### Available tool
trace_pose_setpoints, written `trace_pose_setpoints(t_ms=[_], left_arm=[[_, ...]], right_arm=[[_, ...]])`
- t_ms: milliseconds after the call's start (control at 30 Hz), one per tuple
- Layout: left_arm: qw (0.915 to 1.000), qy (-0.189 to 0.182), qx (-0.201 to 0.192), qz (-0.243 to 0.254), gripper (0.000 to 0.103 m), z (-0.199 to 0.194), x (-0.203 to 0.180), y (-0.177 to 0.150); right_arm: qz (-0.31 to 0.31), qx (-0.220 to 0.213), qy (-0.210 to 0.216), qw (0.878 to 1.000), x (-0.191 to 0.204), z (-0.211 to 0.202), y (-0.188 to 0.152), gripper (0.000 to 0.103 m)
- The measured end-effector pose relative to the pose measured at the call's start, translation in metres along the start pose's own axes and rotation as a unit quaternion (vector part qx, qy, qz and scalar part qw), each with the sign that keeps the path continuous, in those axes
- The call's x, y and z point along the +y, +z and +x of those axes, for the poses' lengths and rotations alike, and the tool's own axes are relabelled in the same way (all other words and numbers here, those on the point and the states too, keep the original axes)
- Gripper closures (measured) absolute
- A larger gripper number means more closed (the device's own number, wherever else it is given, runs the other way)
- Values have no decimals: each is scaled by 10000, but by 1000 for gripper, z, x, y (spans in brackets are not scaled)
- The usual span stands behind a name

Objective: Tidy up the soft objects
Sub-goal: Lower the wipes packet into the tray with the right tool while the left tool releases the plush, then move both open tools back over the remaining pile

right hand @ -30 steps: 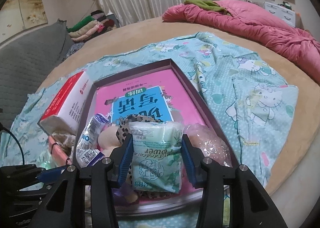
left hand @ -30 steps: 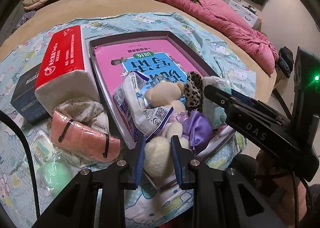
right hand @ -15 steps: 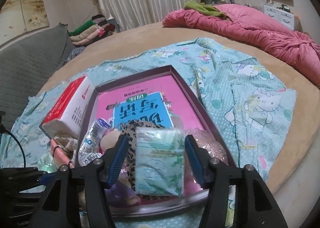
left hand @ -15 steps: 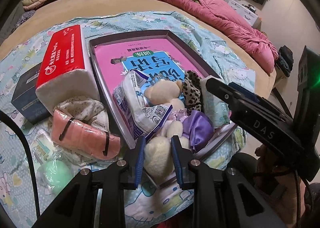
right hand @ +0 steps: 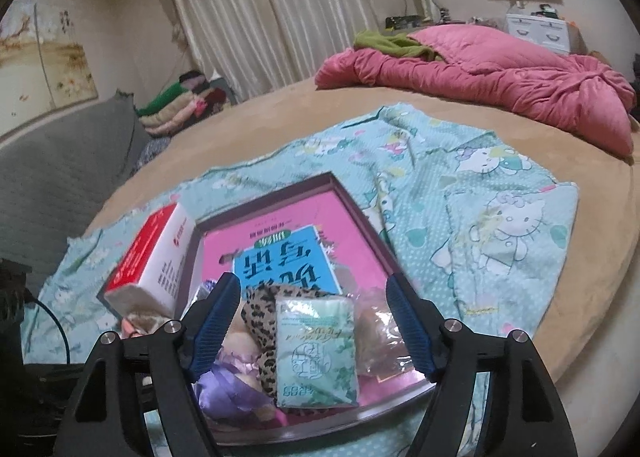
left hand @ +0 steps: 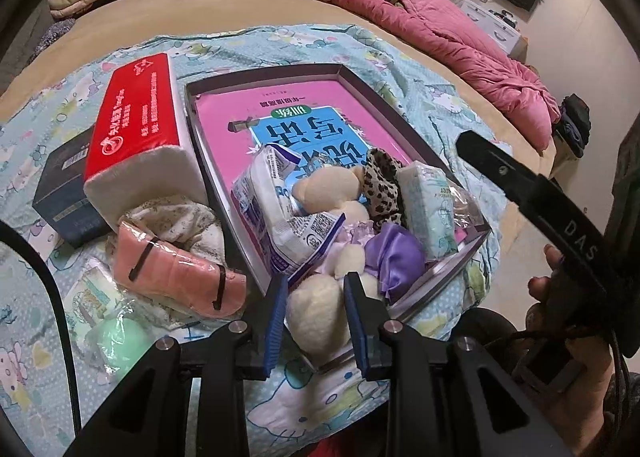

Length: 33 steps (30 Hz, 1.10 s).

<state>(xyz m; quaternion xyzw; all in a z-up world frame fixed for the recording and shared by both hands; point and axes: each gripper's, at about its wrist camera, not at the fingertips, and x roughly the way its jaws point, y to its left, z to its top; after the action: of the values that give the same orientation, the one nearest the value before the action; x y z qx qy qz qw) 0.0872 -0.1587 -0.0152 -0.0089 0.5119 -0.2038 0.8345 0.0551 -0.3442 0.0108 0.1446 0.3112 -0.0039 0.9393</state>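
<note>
A dark-rimmed tray (left hand: pixel 260 73) lined with a pink book holds a white-and-blue packet (left hand: pixel 280 213), a leopard-print cloth (left hand: pixel 380 185), a purple satin piece (left hand: pixel 394 257) and a pale green tissue pack (right hand: pixel 316 353). At the tray's near corner my left gripper (left hand: pixel 316 313) is shut on a cream plush toy (left hand: pixel 316 317). Above the tissue pack my right gripper (right hand: pixel 312 321) has its jaws opening. The pack lies loose between them, touching neither pad, and leans against the leopard cloth (right hand: pixel 260 317).
Left of the tray stand a red tissue brick (left hand: pixel 136 129) and a dark box (left hand: pixel 64 193). In front of them lie a floral cloth (left hand: pixel 176 217), a wrapped pink cloth (left hand: pixel 176 277) and a green ball (left hand: pixel 120 341). A pink quilt (right hand: pixel 500 85) lies at the far side of the bed.
The right gripper's jaws spread wide and let go of the green tissue pack, which now rests in the tray. That gripper drew up and back. The left gripper kept still on the plush toy.
</note>
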Motion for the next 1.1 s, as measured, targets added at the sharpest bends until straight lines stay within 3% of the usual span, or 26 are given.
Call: trace_pose_setpoints(t_ms=[167, 300, 700, 933, 1100], left_arm=[[10000, 53, -54, 11, 70, -3, 0, 2], [9999, 25, -85, 48, 59, -7, -1, 3], [9983, 299, -409, 296, 43, -29, -9, 6], [9970, 270, -671, 259, 39, -52, -4, 8], [9945, 563, -832, 285, 34, -68, 0, 6]], right_arm=[[134, 98, 63, 9998, -7, 2, -1, 26], [166, 62, 29, 9998, -9, 1, 0, 26], [53, 23, -13, 10000, -2, -7, -1, 23], [-65, -219, -258, 9994, 12, -25, 3, 22], [-89, -306, -273, 9991, 24, -37, 7, 21]])
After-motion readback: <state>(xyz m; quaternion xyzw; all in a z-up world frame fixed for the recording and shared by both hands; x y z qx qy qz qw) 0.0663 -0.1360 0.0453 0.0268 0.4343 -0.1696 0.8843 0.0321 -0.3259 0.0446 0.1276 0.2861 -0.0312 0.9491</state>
